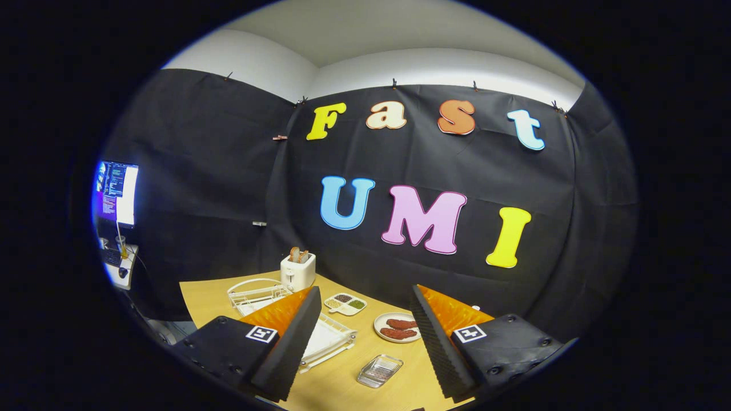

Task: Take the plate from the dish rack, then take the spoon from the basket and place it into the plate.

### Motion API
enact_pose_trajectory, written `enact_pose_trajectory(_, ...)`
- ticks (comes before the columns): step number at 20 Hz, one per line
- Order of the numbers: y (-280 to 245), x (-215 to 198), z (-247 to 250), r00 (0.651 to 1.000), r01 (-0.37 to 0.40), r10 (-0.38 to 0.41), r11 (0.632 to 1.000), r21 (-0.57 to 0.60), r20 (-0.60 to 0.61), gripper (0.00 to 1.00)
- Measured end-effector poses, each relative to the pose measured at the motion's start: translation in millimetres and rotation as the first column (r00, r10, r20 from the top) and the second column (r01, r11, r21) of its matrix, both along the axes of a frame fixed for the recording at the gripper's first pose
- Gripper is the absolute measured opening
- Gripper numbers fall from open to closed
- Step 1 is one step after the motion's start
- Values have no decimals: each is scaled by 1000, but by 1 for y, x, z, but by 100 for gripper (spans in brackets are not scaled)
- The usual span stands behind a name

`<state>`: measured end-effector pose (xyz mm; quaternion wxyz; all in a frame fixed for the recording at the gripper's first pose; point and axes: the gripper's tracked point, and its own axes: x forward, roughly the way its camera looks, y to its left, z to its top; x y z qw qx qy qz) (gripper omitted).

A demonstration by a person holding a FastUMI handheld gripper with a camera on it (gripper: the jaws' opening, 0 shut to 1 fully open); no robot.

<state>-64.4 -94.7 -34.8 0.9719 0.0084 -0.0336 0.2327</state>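
Observation:
My gripper [365, 290] is open and held above the wooden table [342, 388], with nothing between its fingers. A white wire dish rack [257, 292] stands on the table beyond the left finger [291, 337], which hides part of it. A flat white piece [330, 338], possibly the plate, lies in the rack's near end right beside that finger. Between the fingers and close to them sits a small metal mesh basket [380, 371]; I cannot make out the spoon in it.
A white toaster [297, 272] with bread stands behind the rack. A divided dish of grains [345, 303] and a plate with sausages [398, 329] lie between the fingers, farther off. A monitor and desk [117, 194] are off to the left of the table.

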Motion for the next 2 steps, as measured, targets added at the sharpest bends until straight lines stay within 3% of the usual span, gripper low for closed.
enact_pose_trajectory(2, 0, -2, -3, 1000, -2, 2, 1000, -2, -9, 96)
